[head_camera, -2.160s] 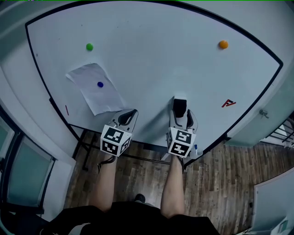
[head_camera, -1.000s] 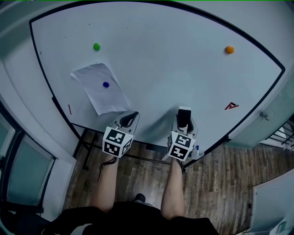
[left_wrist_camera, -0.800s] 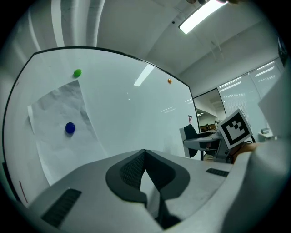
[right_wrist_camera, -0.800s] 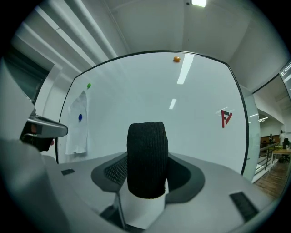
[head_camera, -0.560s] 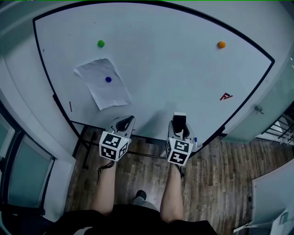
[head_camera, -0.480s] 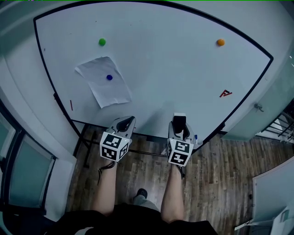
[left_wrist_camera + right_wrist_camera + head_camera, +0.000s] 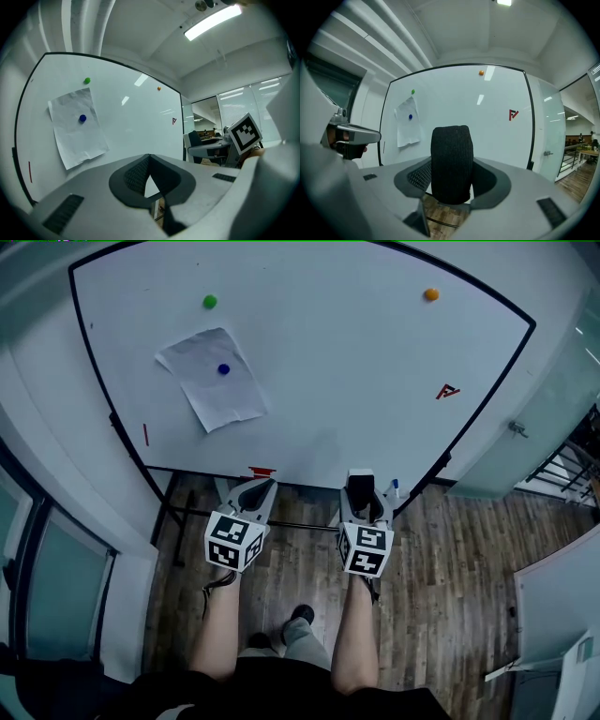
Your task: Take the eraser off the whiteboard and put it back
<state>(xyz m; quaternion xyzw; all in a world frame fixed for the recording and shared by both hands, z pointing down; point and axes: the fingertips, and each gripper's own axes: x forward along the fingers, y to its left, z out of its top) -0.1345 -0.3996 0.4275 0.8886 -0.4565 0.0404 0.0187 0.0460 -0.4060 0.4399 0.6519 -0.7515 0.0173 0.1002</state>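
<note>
Halfway through, by my reckoning: the eraser is off the whiteboard and sits upright between the jaws of my right hand-held gripper, which stand wide and clamp the dark felt block on both sides. My left hand-held gripper carries nothing, its jaw tips drawn together. Both are held out side by side in front of the board's lower edge, over the wooden floor, and clear of the white surface. The first part of the job looks done. What is left, as I judge it, is to carry the eraser forward again and set it back on the board, then let go.

Compared with two seconds ago, the change is one of distance. Then, my right hand-held gripper and the eraser showed against the lower part of the board, close to its surface; now both tools have pulled back below the frame. The sheet of paper under its blue magnet hangs where it did, and the grip on the eraser looks unchanged.
</note>
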